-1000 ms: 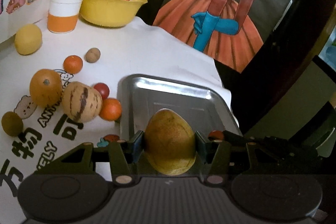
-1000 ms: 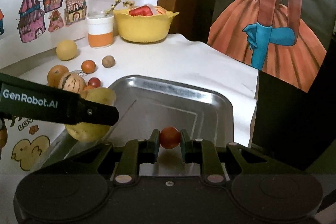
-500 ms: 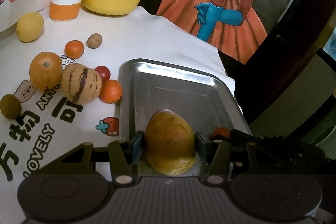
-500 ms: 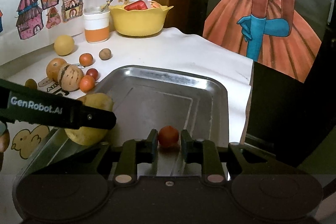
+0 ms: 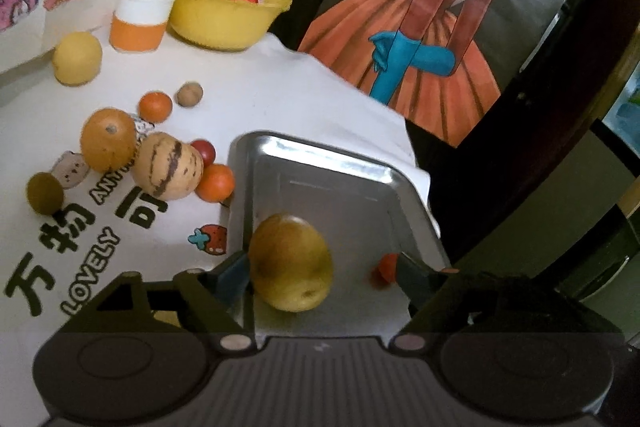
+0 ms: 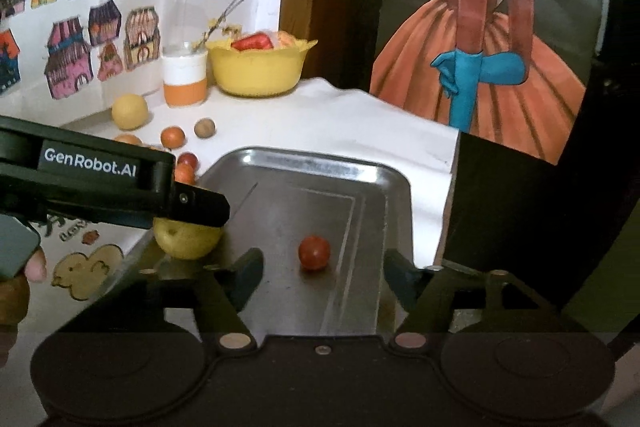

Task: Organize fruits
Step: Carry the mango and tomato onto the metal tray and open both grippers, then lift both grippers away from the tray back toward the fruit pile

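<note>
A steel tray (image 5: 316, 163) (image 6: 360, 183) lies on the white tablecloth. In it rests a yellow-green mango (image 5: 291, 263) (image 6: 186, 239), loose between the spread fingers of my left gripper (image 5: 322, 273), which is open. A small red tomato (image 6: 314, 252) (image 5: 385, 269) lies on the tray floor, ahead of my right gripper (image 6: 322, 277), also open and clear of it. The left gripper's black body (image 6: 100, 183) crosses the right wrist view and covers the mango's top.
Left of the tray lie several fruits: a striped melon (image 5: 168, 169), a large orange (image 5: 108, 143), small oranges (image 5: 215, 183), a lemon (image 5: 78, 58), a green fruit (image 5: 45, 193). A yellow bowl (image 5: 224, 15) and an orange-white jar (image 5: 140, 21) stand at the back. The table edge drops off right of the tray.
Both grippers have opened: the left has let go of the mango and the right of the tomato, and both fruits now rest in the tray. Both grippers have drawn back slightly.
</note>
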Demonstrator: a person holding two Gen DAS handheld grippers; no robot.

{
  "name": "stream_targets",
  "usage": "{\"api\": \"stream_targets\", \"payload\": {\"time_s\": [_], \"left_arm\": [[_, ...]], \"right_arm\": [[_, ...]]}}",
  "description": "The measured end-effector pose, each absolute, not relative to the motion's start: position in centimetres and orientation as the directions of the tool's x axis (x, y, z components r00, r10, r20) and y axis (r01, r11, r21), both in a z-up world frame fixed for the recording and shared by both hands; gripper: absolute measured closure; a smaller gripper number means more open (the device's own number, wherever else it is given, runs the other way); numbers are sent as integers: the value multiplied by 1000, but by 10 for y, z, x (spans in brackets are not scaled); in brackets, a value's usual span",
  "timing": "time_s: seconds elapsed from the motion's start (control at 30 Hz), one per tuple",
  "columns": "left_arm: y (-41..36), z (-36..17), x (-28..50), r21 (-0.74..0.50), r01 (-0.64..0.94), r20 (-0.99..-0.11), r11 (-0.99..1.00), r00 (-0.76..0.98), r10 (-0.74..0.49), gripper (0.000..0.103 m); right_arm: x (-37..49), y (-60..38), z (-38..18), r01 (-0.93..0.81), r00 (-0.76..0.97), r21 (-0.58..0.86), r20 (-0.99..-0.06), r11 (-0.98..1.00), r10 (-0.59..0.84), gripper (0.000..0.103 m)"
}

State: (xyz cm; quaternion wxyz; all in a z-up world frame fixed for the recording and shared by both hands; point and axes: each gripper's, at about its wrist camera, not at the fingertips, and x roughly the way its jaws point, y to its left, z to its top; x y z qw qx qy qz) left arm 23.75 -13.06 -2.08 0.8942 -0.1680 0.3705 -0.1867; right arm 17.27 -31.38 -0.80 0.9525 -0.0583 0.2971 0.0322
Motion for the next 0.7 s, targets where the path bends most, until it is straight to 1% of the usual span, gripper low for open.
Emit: {"api": "stream_targets", "payload": {"time_s": [0.13,0.2,0.27,0.43,0.57,0.7], "left_arm": [[-124,-8,220,-417,220,-576,882,686,-444,9],[-120,-2,210,-406,224,-564,886,701,-436,5],[-115,3,201,-400,221,-558,889,711,-428,1],[-98,15,177,-389,204,-556,898,726,-406,1],[-87,23,157,-356,204,-552,912,741,-381,1],[-81,24,135,-296,199,-554,934,760,-338,1]], "right_arm": [[152,-312,3,-90,840,-82,-542,993,31,16],[141,-311,9,-88,849,-79,-527,993,33,8],[129,-308,15,-87,858,-77,-513,993,36,5],[101,-300,25,-98,868,-76,-495,992,48,1],[82,-293,28,-106,869,-78,-492,991,54,1],[64,-288,28,-110,868,-69,-494,992,61,1]]}}
